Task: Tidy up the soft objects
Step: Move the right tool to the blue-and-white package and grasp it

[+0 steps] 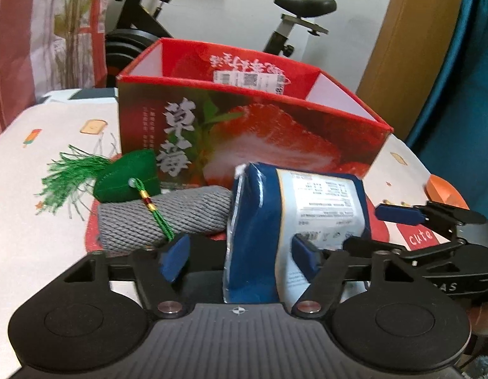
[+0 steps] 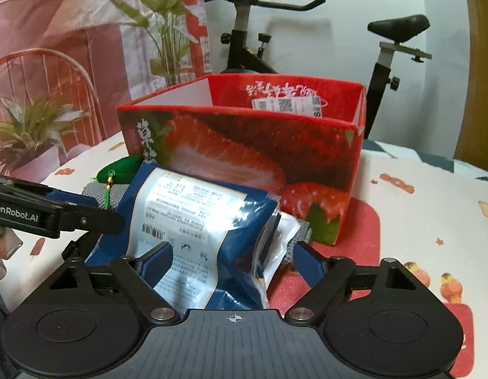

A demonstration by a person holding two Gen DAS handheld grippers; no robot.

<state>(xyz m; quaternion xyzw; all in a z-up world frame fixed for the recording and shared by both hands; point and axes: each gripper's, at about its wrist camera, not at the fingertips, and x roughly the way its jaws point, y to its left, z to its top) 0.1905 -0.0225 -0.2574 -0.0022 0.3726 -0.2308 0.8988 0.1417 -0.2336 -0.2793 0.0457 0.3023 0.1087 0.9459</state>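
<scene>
A blue and white soft packet [image 1: 275,221] lies in front of an open red strawberry box [image 1: 244,126]. It also shows in the right wrist view [image 2: 193,221], with the box [image 2: 244,158] behind it. A grey knitted roll [image 1: 168,218] lies left of the packet, with a green tasselled sachet [image 1: 127,173] on it. My left gripper [image 1: 240,252] is open, its fingers either side of the packet's near end. My right gripper [image 2: 234,262] is open around the packet's other end. Each gripper shows in the other's view.
The table has a white printed cloth [image 1: 38,158] and a red mat [image 2: 364,230] under the box. An exercise bike [image 2: 244,47] stands behind the table. A potted plant [image 2: 19,132] and a red chair [image 2: 54,60] are at the left. An orange object [image 1: 439,189] lies at the right.
</scene>
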